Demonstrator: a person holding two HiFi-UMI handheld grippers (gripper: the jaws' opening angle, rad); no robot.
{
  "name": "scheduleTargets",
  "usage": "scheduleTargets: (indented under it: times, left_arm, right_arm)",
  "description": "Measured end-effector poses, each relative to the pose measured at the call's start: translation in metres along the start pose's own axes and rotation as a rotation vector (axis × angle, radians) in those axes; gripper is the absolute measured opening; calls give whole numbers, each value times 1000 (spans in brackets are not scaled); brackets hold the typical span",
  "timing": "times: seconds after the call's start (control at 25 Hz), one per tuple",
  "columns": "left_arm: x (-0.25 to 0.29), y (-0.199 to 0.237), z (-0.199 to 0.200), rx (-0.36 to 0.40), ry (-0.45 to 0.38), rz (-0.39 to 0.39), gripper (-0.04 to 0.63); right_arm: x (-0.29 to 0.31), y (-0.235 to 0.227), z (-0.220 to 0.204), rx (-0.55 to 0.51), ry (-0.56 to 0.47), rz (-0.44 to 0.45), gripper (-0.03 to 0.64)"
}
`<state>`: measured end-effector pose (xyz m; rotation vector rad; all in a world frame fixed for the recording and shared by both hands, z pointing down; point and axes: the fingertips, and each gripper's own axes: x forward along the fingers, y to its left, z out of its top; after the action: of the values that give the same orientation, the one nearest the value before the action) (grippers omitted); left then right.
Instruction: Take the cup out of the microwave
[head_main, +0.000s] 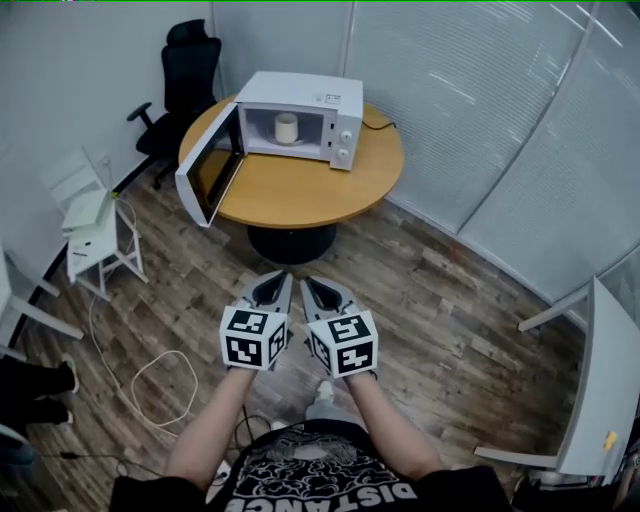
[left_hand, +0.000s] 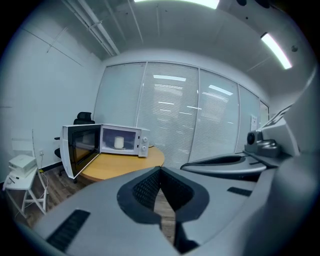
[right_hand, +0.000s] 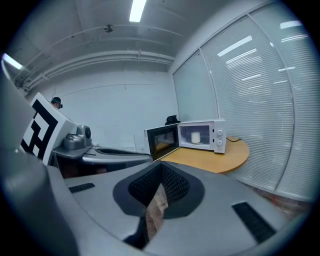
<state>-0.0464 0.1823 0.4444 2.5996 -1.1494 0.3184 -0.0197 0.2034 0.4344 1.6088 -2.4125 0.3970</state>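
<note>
Cup (head_main: 286, 127): we find it upright inside the microwave (head_main: 340, 100), whose door (head_main: 207, 168) hangs open to the left, on the far table (head_main: 300, 190). Left gripper (head_main: 281, 283) and right gripper (head_main: 312, 287): side by side near us, well apart from the table, jaws pressed together, empty.

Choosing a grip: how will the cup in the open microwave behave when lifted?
The cup stands upright, a fairly wide cylinder, so it probably resists tipping. Its plain pale wall may be slippery. Likely light, though its contents are not visible.
</note>
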Motion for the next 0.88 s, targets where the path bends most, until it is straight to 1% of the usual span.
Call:
scheduleTargets:
  times: [0.2, 0.32, 0.6, 0.88]
  left_arm:
    - [45, -7, 14, -5, 2, 28, 11]
    - [65, -13, 19, 4, 7, 46, 11]
    - [96, -29, 25, 15, 18, 59, 11]
    - [115, -37, 30, 13, 23, 57, 11]
  right_arm:
    - [13, -49, 10, -3, -4, 24, 15]
    - [18, -69, 14, -2, -5, 42, 15]
    - [19, -100, 19, -5, -9, 65, 15]
    - [20, -115, 20, -3, -8, 74, 15]
